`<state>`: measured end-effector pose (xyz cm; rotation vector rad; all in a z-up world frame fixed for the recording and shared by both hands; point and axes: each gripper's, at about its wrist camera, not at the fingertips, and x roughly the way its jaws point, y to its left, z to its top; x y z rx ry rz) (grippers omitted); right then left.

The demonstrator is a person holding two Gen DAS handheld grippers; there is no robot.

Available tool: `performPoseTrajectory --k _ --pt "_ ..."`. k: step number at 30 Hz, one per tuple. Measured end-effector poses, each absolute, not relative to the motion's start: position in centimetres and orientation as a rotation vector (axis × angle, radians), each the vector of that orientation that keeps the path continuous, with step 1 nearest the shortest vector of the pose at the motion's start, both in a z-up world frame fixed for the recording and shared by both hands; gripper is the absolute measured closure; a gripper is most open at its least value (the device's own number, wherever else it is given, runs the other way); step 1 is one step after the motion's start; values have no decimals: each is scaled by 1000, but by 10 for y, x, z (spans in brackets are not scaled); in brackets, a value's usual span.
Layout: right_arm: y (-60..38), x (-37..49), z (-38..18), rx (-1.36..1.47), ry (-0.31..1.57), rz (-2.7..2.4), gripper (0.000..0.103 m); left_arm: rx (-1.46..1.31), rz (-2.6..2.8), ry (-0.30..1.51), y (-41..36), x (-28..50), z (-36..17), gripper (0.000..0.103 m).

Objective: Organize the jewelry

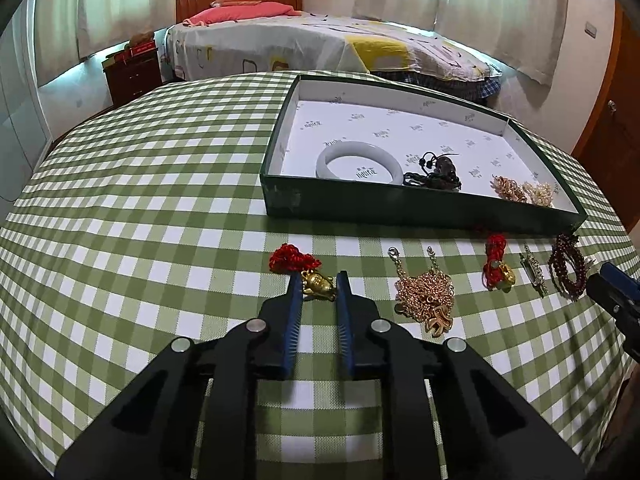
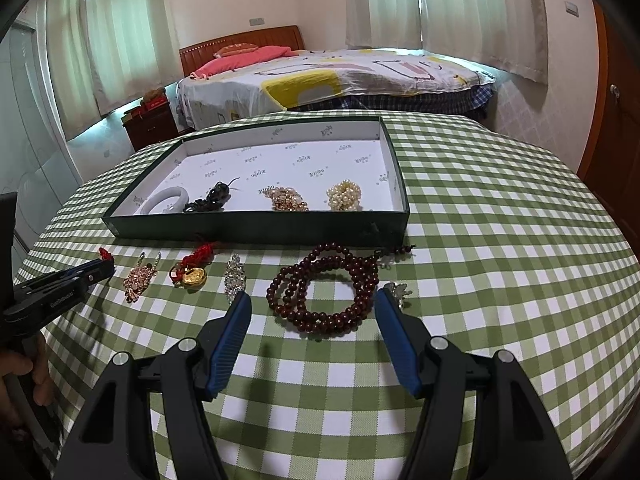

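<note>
My left hand-held gripper [image 1: 319, 282] looks clamped on the gold charm [image 1: 318, 285]; my right hand-held gripper [image 2: 314, 300] stands apart over the dark beads [image 2: 324, 290].

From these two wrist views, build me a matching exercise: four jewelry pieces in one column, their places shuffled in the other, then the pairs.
Things:
1. white bangle
2. pearl cluster
3. dark red bead string
4. gold charm on red cord

Places:
A. on the cloth, ahead of the open right gripper
B. between the fingers of the left gripper
C. in the green box, left end
D. in the box, right end

Pairs: 1-C, 2-D, 3-A, 4-B
</note>
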<state>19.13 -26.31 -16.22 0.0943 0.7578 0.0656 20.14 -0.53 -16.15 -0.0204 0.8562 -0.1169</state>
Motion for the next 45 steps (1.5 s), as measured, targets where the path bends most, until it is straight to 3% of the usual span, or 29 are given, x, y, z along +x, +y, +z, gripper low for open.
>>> performPoseTrajectory --k 45 --pt "-254 229 -178 -17 819 21 33 -47 -101 839 7 200 -158 88"
